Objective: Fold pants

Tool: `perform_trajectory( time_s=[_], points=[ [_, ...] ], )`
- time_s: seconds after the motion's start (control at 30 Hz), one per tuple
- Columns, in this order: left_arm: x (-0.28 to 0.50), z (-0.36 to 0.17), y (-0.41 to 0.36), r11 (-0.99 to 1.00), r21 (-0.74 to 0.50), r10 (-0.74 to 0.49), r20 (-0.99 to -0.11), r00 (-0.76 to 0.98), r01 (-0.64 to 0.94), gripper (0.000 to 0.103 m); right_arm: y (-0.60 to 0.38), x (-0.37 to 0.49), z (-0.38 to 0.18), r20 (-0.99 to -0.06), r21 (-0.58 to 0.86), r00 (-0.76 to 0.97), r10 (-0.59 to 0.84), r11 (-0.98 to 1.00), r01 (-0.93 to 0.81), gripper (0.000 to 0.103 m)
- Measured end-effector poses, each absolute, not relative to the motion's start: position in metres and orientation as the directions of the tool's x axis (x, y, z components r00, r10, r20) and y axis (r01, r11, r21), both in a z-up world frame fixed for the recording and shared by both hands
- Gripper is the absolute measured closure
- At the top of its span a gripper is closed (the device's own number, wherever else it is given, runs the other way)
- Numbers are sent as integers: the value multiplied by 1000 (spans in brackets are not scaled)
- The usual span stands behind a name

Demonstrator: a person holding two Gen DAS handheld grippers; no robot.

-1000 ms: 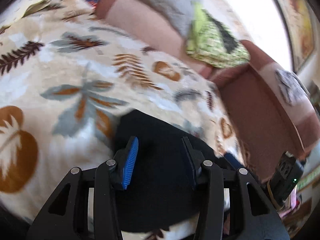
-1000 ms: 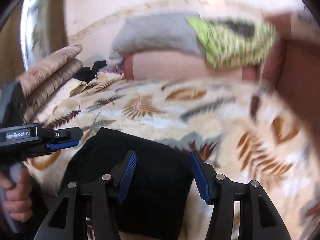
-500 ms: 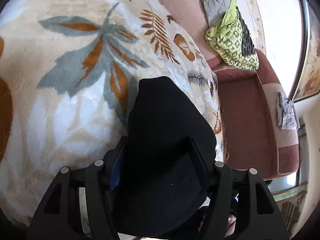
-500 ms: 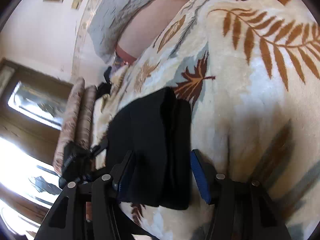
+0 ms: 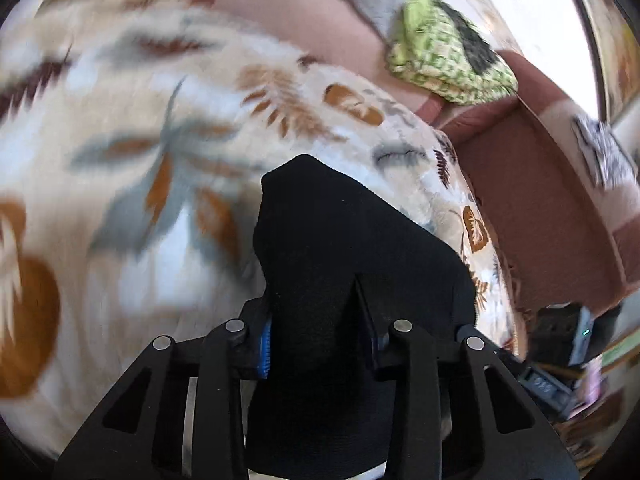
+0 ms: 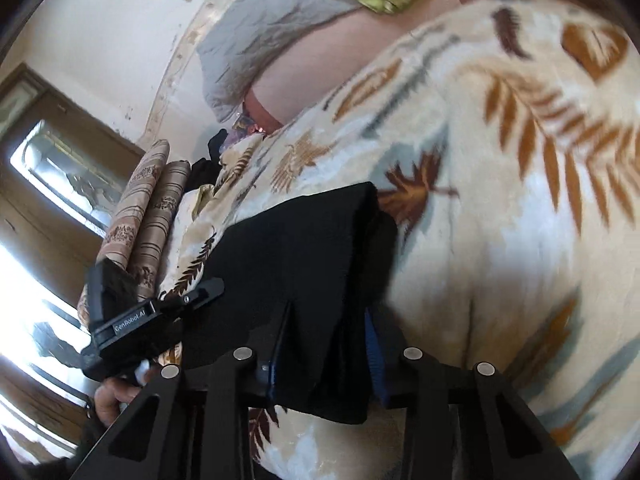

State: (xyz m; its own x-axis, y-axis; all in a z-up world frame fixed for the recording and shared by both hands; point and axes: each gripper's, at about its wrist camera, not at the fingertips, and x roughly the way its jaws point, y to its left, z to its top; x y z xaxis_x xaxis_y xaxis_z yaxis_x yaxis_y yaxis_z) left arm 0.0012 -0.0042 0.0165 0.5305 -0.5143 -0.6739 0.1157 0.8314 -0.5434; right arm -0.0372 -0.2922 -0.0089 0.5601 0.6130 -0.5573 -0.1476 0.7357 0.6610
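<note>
The black pants point(image 5: 340, 240) lie folded into a thick bundle on a leaf-print blanket point(image 5: 160, 160). My left gripper point(image 5: 318, 336) has the near end of the bundle between its blue pads; its jaws are closing and the cloth fills the gap. In the right wrist view the same pants point(image 6: 296, 248) show their stacked layers at the right edge. My right gripper point(image 6: 324, 356) straddles that layered side, jaws closing, pads against the cloth. A person's hand point(image 6: 110, 396) holds the left gripper at the bundle's left side.
The blanket point(image 6: 500, 200) covers a bed or sofa seat. A green patterned cloth point(image 5: 444, 60) and a grey pillow point(image 6: 272, 28) rest on the pink backrest. A brown armrest point(image 5: 540, 220) rises on the right. Striped rolled cushions point(image 6: 148, 208) lie at the left.
Both grippers hung open above the pants a second ago. They came down around the bundle, and their jaws have narrowed onto the cloth. The right wrist view has rolled.
</note>
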Motion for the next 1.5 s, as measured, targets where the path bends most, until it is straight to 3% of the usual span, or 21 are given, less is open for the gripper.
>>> perform_trajectory(
  time_s=[0.23, 0.37, 0.47, 0.53, 0.6, 0.7, 0.77, 0.83, 0.93, 1.0, 1.07, 1.17, 1.23, 1.3, 1.37, 1.43, 1.5],
  points=[
    [68, 36, -27, 830, -536, -527, -659, 536, 156, 70, -318, 22, 25, -553, 646, 576, 602, 746, -159, 70],
    [91, 8, -38, 823, -548, -539, -673, 506, 149, 68, -334, 64, 14, -574, 661, 542, 614, 738, -136, 70],
    [98, -23, -39, 815, -574, -537, -699, 472, 77, 49, -352, 76, -27, -624, 711, 497, 603, 702, 41, 67],
    [98, -17, -44, 840, -535, -508, -711, 487, 96, 48, -366, 74, -30, -562, 779, 534, 631, 621, 85, 67],
    [96, -12, -44, 852, -512, -491, -714, 499, 106, 46, -373, 67, -12, -554, 747, 602, 575, 663, 55, 67],
    [90, -2, -37, 864, -496, -458, -706, 541, 85, 46, -376, 50, 33, -487, 641, 742, 461, 765, -55, 67],
    [83, 18, -39, 901, -425, -377, -669, 641, 86, 46, -352, 41, 61, -452, 473, 798, 398, 865, -164, 67],
    [72, 41, -44, 921, -369, -334, -573, 748, 128, 46, -321, 36, 71, -458, 321, 814, 357, 920, -223, 67],
    [63, 49, -51, 883, -392, -439, -498, 748, 258, 45, -279, 36, 64, -539, 146, 770, 342, 938, -314, 67],
    [81, 27, -65, 850, -439, -514, -572, 639, 291, 46, -258, 30, 43, -640, 2, 724, 258, 942, -335, 67],
    [99, -2, -74, 866, -434, -495, -668, 555, 250, 46, -249, 33, 11, -754, -55, 628, 192, 935, -351, 65],
    [100, 4, -71, 868, -433, -488, -654, 578, 243, 46, -247, 27, 12, -736, -115, 655, 174, 921, -373, 64],
    [99, 20, -61, 817, -514, -557, -590, 584, 261, 45, -260, 31, 20, -725, -33, 654, 217, 937, -348, 64],
    [102, 49, -52, 790, -527, -585, -492, 645, 314, 45, -271, 28, 41, -625, 49, 728, 281, 945, -323, 64],
    [114, 56, -50, 785, -536, -584, -469, 663, 311, 40, -272, 31, 63, -492, 44, 821, 290, 950, -310, 64],
    [141, 29, -50, 770, -596, -599, -549, 583, 229, 40, -270, 49, 66, -459, 28, 840, 288, 950, -310, 64],
    [159, -21, -52, 782, -614, -589, -671, 450, 107, 42, -263, 88, 31, -625, 73, 730, 278, 951, -299, 63]
  ],
)
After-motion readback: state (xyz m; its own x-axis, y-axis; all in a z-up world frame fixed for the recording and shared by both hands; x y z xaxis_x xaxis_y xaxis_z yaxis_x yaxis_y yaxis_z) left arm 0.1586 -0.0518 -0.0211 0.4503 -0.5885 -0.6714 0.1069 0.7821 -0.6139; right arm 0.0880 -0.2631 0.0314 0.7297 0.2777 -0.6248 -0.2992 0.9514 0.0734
